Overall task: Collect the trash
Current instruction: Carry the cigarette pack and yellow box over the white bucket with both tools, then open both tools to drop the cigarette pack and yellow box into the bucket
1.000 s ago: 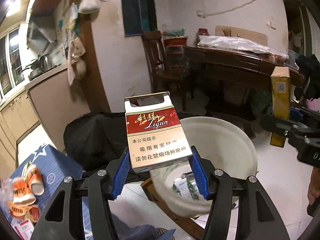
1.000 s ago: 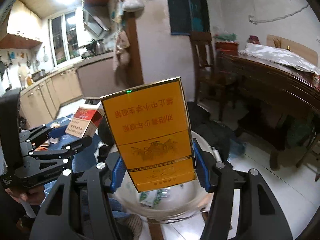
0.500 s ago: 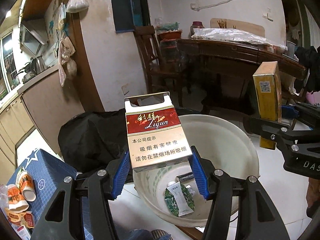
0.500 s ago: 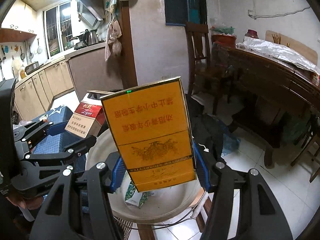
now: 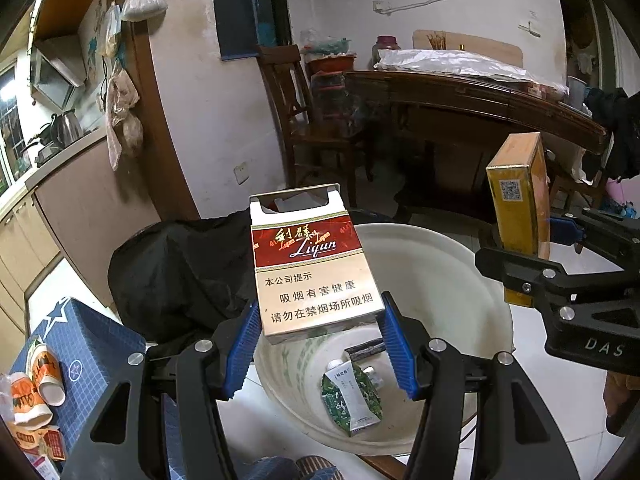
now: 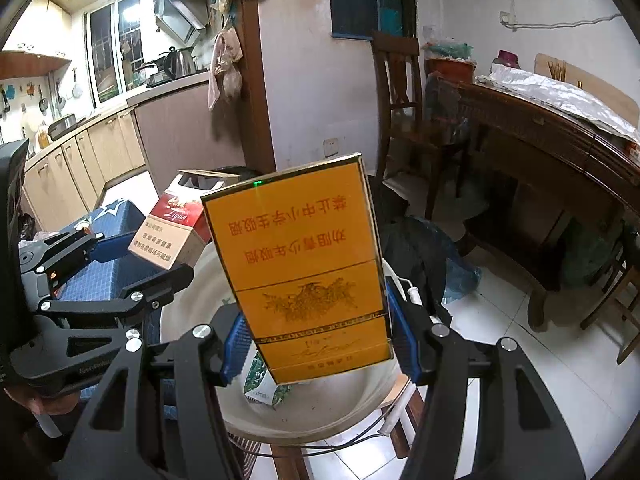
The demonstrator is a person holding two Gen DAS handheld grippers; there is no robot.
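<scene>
My left gripper (image 5: 320, 344) has its jaws partly closed on the lower end of a red-and-gold cigarette pack (image 5: 310, 262), the blue pads pressing on both narrow sides. The pack stands upright, its lid flipped open at the top. It hangs over the near rim of a pale plastic basin (image 5: 452, 280). Down in the basin lie a green-and-white pouch (image 5: 352, 400) and a small dark item I cannot identify.

My right gripper (image 6: 316, 344) grips a yellow cigarette pack (image 6: 296, 248) the same way, jaws about half closed with the pads tight on its sides. This pack is upside down, its printing inverted, and it also hangs over the basin (image 6: 192, 312). From the left wrist view the yellow pack (image 5: 520, 208) shows edge-on at the right, above the basin's far right rim. From the right wrist view the red pack (image 6: 172, 232) sits to the left, just beside the yellow one and not touching it.

A black bag (image 5: 180, 272) slumps against the basin's left side. Farther left is a blue worktop (image 5: 92, 344) carrying crushed orange-and-white paper cups (image 5: 40, 376). Behind everything stand a wooden chair (image 5: 296, 112) and a dark wooden table (image 5: 472, 96).
</scene>
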